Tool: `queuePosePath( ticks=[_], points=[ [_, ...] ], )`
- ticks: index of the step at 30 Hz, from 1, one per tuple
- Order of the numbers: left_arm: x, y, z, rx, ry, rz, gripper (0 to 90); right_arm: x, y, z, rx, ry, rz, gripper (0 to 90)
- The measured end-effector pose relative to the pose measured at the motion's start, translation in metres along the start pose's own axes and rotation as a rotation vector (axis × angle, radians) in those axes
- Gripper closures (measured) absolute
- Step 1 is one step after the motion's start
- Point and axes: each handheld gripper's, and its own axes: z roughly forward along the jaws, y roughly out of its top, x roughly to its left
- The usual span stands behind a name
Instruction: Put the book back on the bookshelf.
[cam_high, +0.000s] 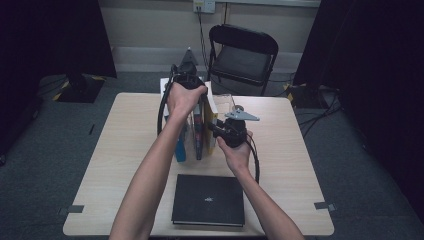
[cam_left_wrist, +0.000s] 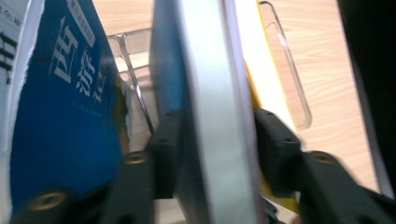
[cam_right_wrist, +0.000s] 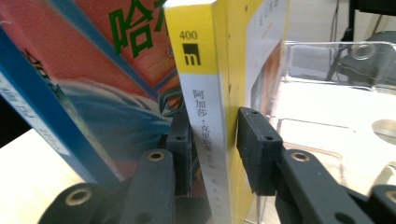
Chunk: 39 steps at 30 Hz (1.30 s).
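Books upright at frame centre – left gripper straddles a grey-edged volume, right gripper a yellow-spined one; both sets of jaws slack, pads not pressing

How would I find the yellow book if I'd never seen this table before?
Start at the wooden table, then find the row of books standing upright in the clear holder at its middle. The yellow book stands at the row's right end, between the jaws of the right tool. Its spine is yellow on top and white below, with a black square; its neighbours are blue and red.
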Motion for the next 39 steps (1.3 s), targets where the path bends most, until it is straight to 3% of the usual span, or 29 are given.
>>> queuePosePath(
  ticks=[2,11,14,18,24,27,33,39],
  points=[
    [0.001,-0.001,-0.004,-0.021,0.005,0.001,46.9,0.002,0.0,0.0,-0.001,0.015,-0.008,65.9],
    [0.002,-0.002,-0.001,-0.007,0.0,0.011,31.5,0.01,-0.002,-0.007,-0.001,0.124,-0.044,63.6],
    [0.0,-0.002,0.006,0.023,0.03,0.025,30.4,0.012,-0.004,-0.006,0.002,0.129,-0.049,63.1],
    [0.002,-0.003,0.018,0.046,0.084,0.041,35.5,0.008,-0.007,-0.008,-0.001,0.134,-0.04,60.7],
    [0.001,-0.004,0.035,0.104,0.128,0.06,42.1,-0.005,-0.011,-0.016,0.003,0.103,-0.032,60.7],
    [-0.003,-0.004,0.037,0.105,0.178,0.095,50.6,-0.011,-0.013,-0.022,0.001,0.085,-0.035,60.8],
    [-0.004,-0.005,0.035,0.137,0.161,0.149,57.3,-0.024,-0.017,-0.032,0.002,0.05,-0.02,61.2],
    [-0.003,-0.008,0.033,0.146,0.146,0.174,58.7,-0.027,-0.016,-0.037,-0.004,0.032,-0.028,61.3]
  ],
)
